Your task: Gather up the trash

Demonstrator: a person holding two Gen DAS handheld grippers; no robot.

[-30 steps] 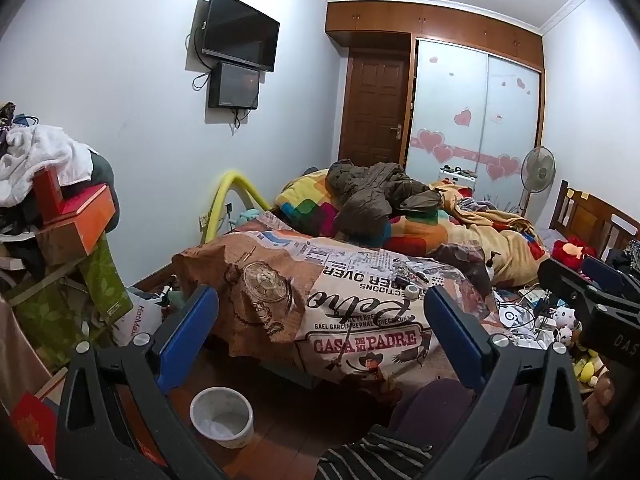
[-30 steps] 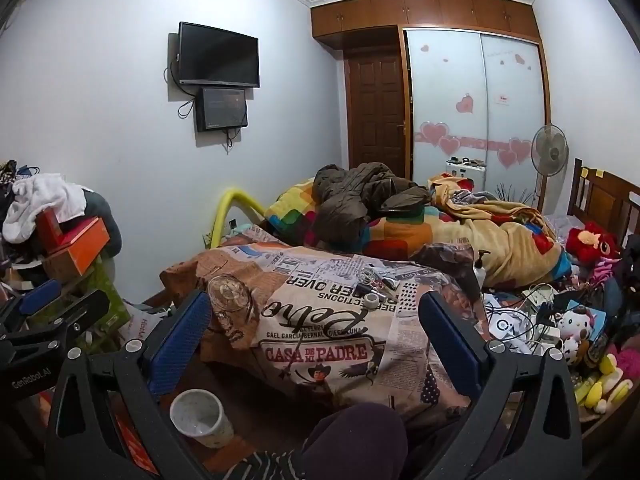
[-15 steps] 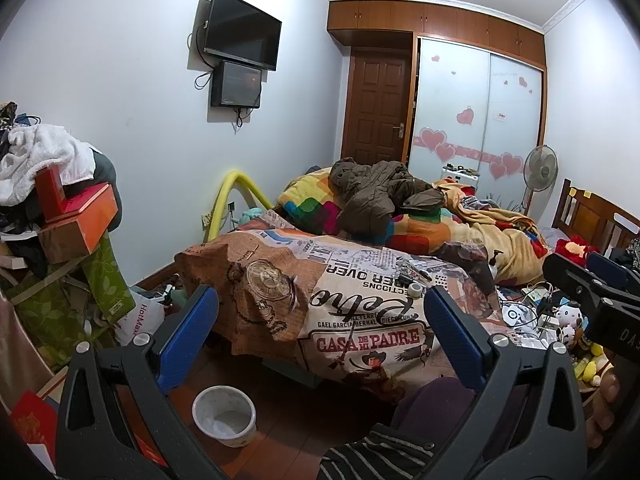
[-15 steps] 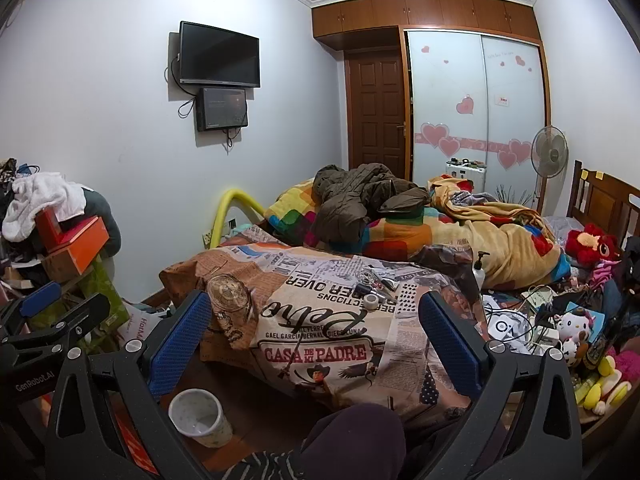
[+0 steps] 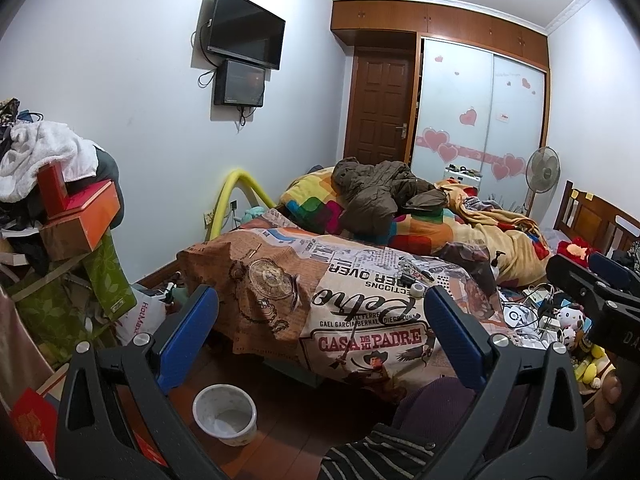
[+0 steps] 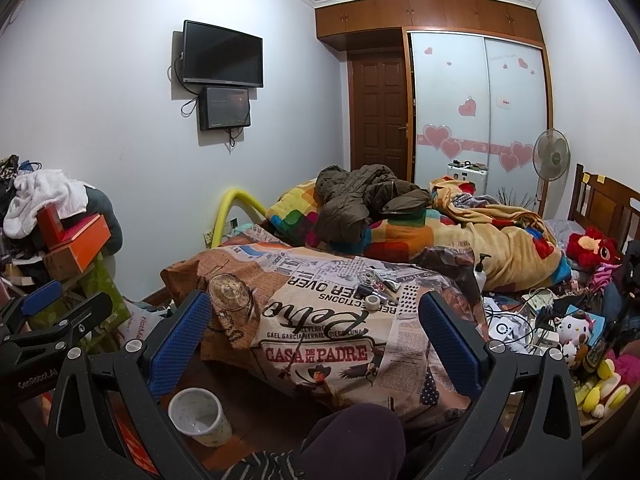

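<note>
Left gripper and right gripper both spread wide, empty. White bin on floor at seven o'clock, bed at twelve.

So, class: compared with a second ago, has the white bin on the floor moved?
Cannot tell: the white bin shifted only slightly in frame, as did the bed, so the camera likely moved.
</note>
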